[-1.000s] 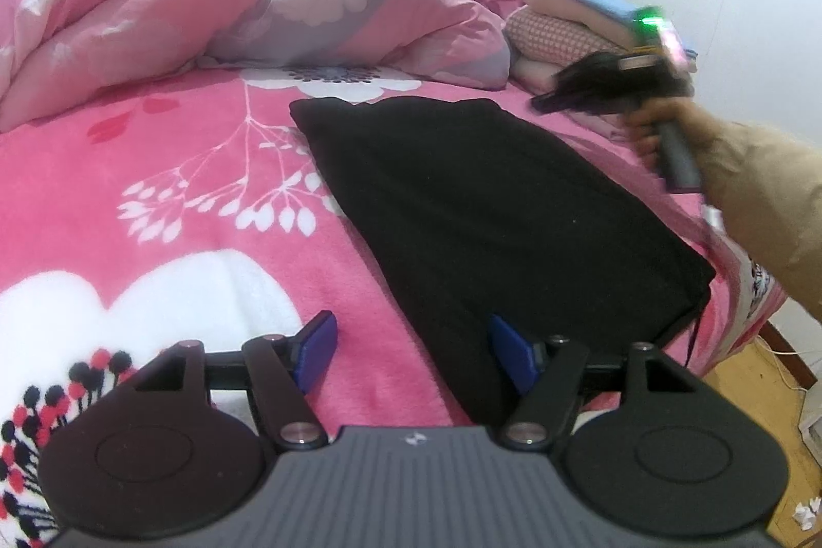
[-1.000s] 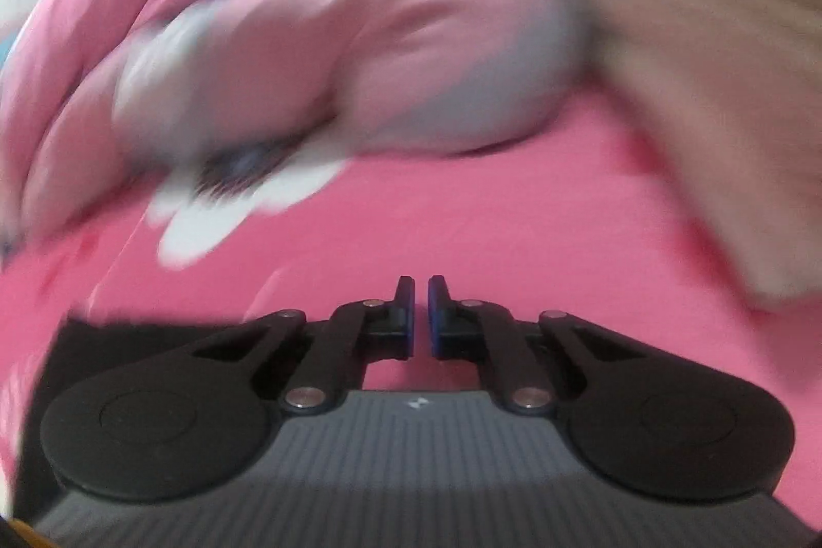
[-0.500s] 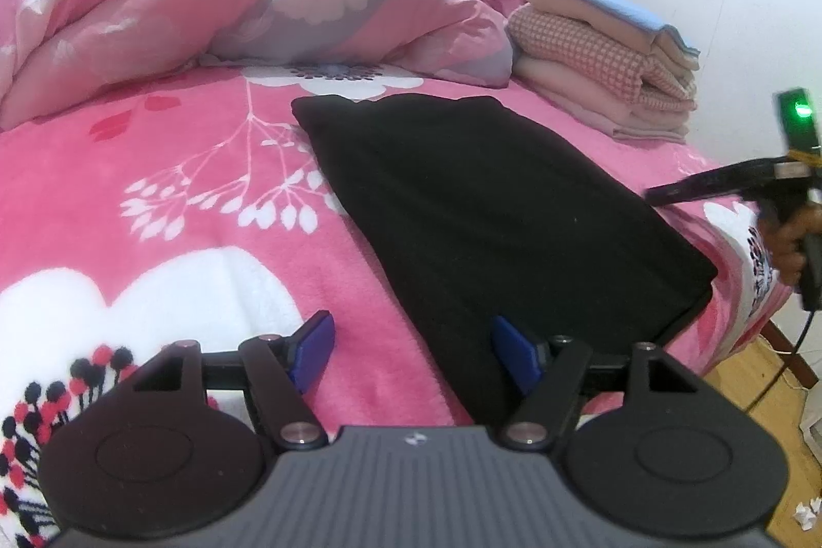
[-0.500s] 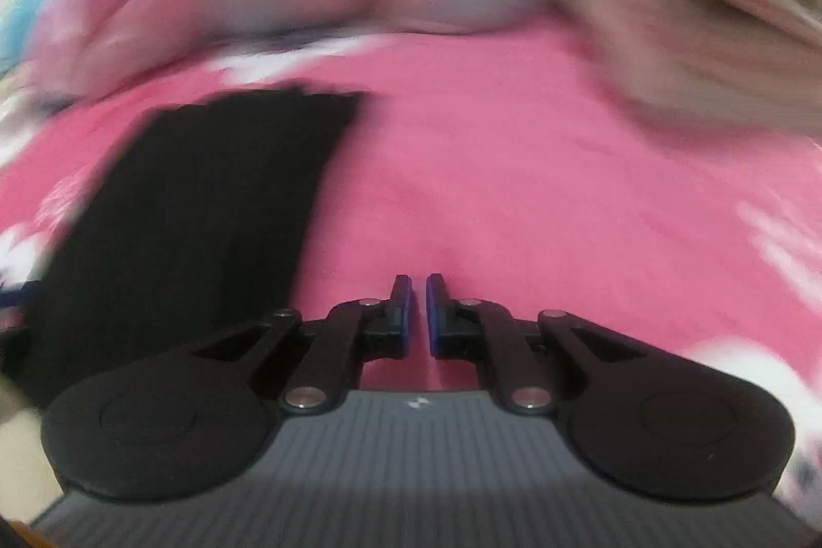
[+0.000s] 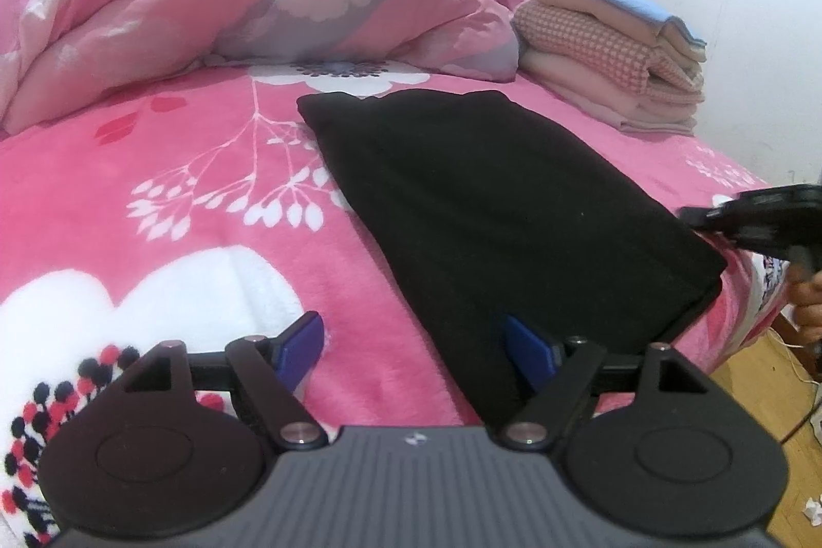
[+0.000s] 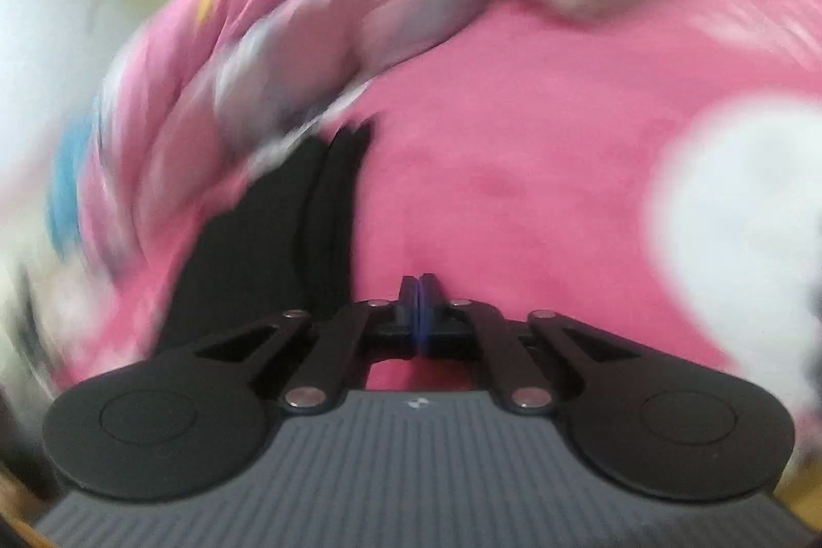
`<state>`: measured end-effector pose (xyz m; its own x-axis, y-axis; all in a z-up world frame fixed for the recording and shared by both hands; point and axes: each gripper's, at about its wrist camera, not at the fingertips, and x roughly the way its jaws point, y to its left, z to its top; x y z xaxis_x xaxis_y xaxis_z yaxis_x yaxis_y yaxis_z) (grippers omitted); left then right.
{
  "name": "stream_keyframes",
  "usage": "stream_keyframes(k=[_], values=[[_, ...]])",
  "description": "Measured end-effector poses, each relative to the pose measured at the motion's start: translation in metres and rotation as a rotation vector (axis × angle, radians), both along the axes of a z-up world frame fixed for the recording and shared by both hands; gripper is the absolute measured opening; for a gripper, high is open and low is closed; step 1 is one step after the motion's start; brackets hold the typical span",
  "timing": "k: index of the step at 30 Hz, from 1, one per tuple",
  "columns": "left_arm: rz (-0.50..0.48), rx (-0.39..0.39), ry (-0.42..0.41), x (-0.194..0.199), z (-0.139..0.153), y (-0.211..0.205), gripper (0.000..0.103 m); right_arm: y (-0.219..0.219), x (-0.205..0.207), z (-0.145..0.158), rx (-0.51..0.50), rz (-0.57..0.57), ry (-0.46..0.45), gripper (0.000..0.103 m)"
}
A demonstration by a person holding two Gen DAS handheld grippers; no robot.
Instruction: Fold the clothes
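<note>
Our left gripper [image 5: 413, 350] is opening over the near edge of the folded black cloth garment [image 5: 493, 199], gripping nothing. Our right gripper [image 6: 418, 291], at three o'clock of the garment, is pressed together empty above the pink floral bed blanket [image 5: 154, 168].

— How is the left wrist view lit?
— Soft, even light is seen; the bed [image 5: 205, 199] is rendered sharp, and edges are bowed by the fisheye, with dark corners at 11 and 1 o'clock.
— And the right wrist view?
— It is heavily smeared by motion; only the right hand-held gripper [image 6: 418, 291] at 6 o'clock is kept crisp.
</note>
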<state>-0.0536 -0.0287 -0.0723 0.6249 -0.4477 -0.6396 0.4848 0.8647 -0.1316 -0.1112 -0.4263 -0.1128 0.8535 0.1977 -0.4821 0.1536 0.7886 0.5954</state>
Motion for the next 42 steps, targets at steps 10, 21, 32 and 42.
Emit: stream_keyframes(k=[10,21,32,42], values=[[0.01,0.032,-0.007,-0.001,0.0,-0.002,0.083,0.078,0.005,0.011,0.006,0.201,-0.078,0.0],[0.01,0.027,-0.001,0.0,0.0,-0.002,0.085,0.066,-0.04,0.041,0.07,0.094,-0.186,0.005],[0.009,0.02,0.004,0.001,0.0,-0.001,0.086,0.045,-0.08,0.003,0.173,0.221,-0.092,0.006],[0.022,0.05,0.006,-0.006,0.001,-0.001,0.086,0.092,0.0,-0.004,0.092,0.478,-0.041,0.001]])
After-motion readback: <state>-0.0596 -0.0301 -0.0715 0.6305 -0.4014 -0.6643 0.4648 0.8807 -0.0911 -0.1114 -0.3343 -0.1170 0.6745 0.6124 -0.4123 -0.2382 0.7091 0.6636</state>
